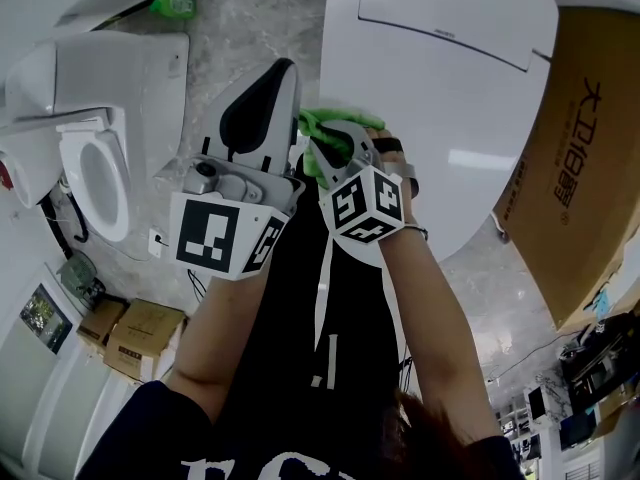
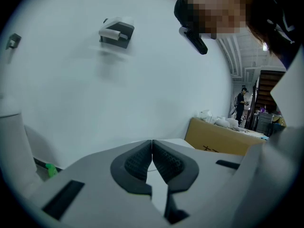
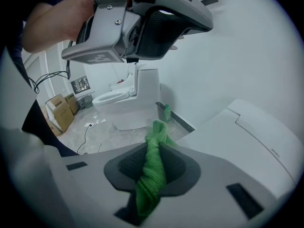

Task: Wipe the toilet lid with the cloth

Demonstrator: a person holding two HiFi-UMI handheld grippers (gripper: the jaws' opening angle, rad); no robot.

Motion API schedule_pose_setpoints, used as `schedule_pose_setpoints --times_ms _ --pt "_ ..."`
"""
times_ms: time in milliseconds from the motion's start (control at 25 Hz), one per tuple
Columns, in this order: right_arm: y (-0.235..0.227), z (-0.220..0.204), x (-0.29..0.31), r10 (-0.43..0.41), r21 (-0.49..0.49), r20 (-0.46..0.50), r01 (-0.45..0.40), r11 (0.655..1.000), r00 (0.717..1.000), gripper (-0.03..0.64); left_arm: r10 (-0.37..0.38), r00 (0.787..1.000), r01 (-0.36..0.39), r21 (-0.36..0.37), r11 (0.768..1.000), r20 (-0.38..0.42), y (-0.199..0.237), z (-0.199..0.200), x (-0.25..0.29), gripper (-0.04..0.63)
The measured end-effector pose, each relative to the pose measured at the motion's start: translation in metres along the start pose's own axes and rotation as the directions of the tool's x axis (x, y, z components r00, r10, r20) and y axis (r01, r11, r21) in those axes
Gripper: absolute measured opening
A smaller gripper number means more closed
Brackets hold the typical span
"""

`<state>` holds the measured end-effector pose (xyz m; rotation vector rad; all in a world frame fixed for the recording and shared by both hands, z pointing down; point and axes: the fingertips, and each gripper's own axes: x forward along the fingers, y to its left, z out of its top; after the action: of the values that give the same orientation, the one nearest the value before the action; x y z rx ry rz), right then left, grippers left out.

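My right tongs point(image 3: 154, 151) are clamped down on the cloth point(image 3: 151, 179), which is pinched as a bunched rope between the pads, with a short tuft poking out past the tips and the rest trailing back toward the handle. My left tongs point(image 2: 152, 148) are closed pad to pad with nothing in them. They are raised beside the right ones and aimed at a bare white wall. The cloth is a bright green knitted or microfibre weave. I'd judge it light, soft and floppy with some bite to it, so it should not slip from this grip, but only the small tuft is free to wipe. I'd want more of it out front, or the flat of it pressed down. The tuft sits at the near edge of the lid point(image 1: 440, 118), and I cannot tell whether it touches. The lid is broad, white, glossy and shut, with a raised hinge panel at the far end. I expect it to be hard and slick, with no risk from pressure. Beyond it are a box point(image 1: 590, 148) against the lid's far side, a second toilet point(image 1: 95, 158) and a green bottle point(image 1: 172, 6) by the wall.
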<state>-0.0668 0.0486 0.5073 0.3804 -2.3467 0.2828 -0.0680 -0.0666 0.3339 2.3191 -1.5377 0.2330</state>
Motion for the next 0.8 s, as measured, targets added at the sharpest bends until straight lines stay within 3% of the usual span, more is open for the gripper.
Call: schedule_pose_setpoints --times_ms 600,800 --pt "-0.001 -0.039 -0.038 -0.048 0.032 0.019 0.047 0.998 0.999 0.083 0.115 0.989 -0.116 0.005 0.993 0.098 -0.017 0.001 -0.032 0.021" --pt "-0.009 -0.059 -0.060 -0.101 0.096 0.023 0.099 0.990 0.995 0.083 0.120 0.990 -0.120 0.006 0.993 0.070 -0.031 -0.015 -0.051 0.021"
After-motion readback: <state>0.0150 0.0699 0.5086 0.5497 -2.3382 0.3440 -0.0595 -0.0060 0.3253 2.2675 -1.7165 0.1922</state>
